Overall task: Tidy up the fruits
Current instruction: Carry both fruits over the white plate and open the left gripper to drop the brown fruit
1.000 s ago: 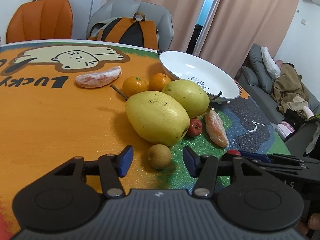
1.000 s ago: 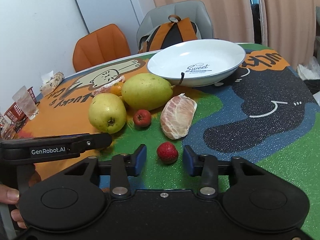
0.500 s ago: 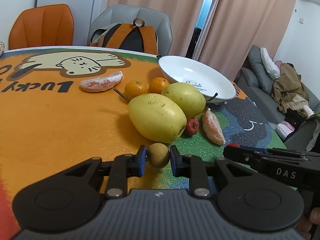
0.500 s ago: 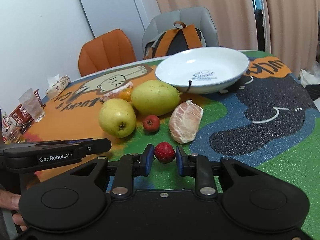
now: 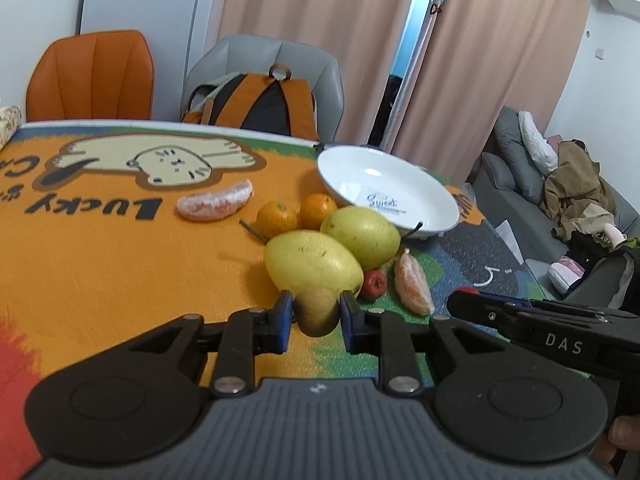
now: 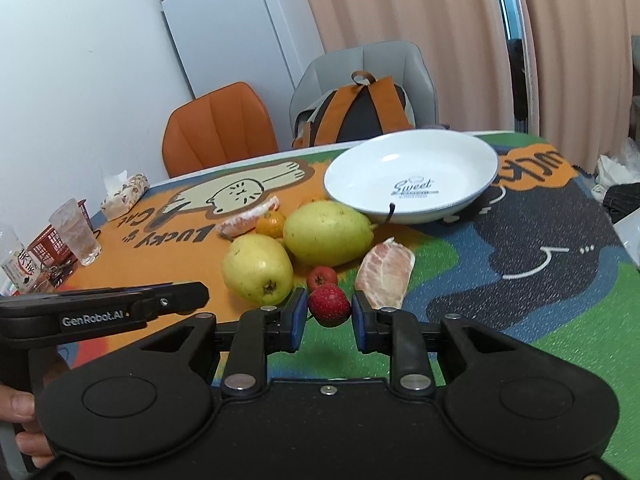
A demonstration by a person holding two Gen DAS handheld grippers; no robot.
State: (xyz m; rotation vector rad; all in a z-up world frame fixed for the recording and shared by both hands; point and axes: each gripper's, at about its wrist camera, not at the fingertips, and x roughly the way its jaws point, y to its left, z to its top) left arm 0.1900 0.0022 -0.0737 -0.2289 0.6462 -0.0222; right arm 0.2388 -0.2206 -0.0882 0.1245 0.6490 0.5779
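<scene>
My left gripper (image 5: 316, 314) is shut on a small brown round fruit (image 5: 318, 311) and holds it above the mat. My right gripper (image 6: 329, 312) is shut on a small red fruit (image 6: 329, 305), also lifted. Beyond them lie two yellow-green pears (image 5: 312, 262) (image 5: 362, 236), two small oranges (image 5: 277, 218) (image 5: 318, 210), a second small red fruit (image 5: 375, 283) and two peeled citrus segments (image 5: 216, 203) (image 5: 414, 283). The white plate (image 6: 460, 152) stands empty behind the fruits.
The table carries a colourful cat mat (image 5: 100, 240). A glass (image 6: 76, 232), a tissue pack (image 6: 124, 194) and small items stand at the left edge. An orange chair (image 5: 90, 76) and a grey chair with a backpack (image 5: 264, 100) are behind the table.
Both grippers closed on their fruits, the left on the brown one and the right on the red one, and have lifted them off the mat.
</scene>
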